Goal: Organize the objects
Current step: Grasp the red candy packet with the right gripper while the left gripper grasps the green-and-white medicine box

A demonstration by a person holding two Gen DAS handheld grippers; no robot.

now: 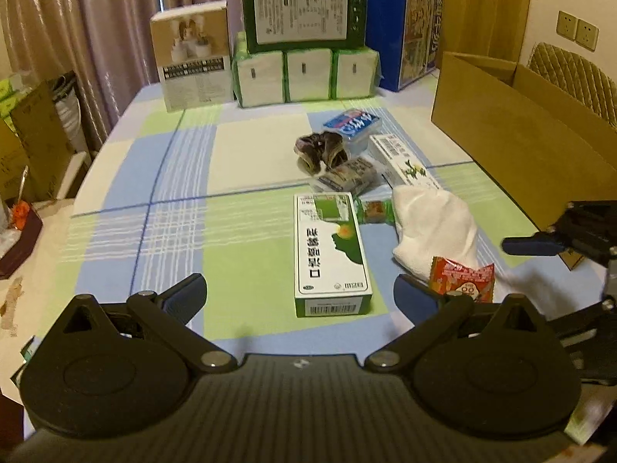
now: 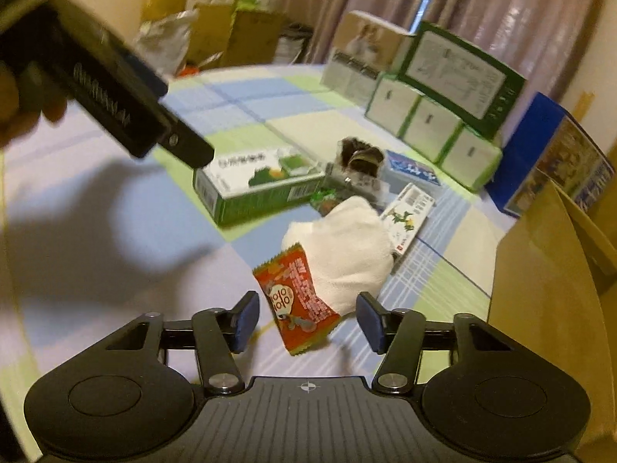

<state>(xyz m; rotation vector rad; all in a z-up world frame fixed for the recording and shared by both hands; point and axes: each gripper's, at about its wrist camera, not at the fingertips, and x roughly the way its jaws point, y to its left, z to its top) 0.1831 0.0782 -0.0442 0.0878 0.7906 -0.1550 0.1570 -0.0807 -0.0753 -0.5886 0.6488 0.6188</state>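
Right wrist view is showing the right gripper [image 2: 306, 320] spreading wide, empty, straddling the red crinkly foil snack packet [image 2: 299, 305] leaning on a white folded towel [image 2: 343, 247] near the checked tablecloth's [image 2: 115, 270] right edge; it's looking light, slippery, crushable, so pinching its flat sealed edge is looking safest, left gripper [image 1: 299, 301] hanging open too

On the table [image 1: 162, 177], a long carton [image 1: 331, 254] lies nearest the left gripper [image 1: 297, 301], lengthwise away from it. Just right of it sits a folded cloth [image 1: 435, 223], with a snack packet [image 1: 462, 277] touching its near edge. Behind the cloth lies a slim box [image 1: 401, 162]; left of that, a bundled item [image 1: 320, 150] rests on flat packets. Further back stand stacked boxes [image 1: 304, 42]. An open cardboard box [image 1: 520, 131] stands at the right.
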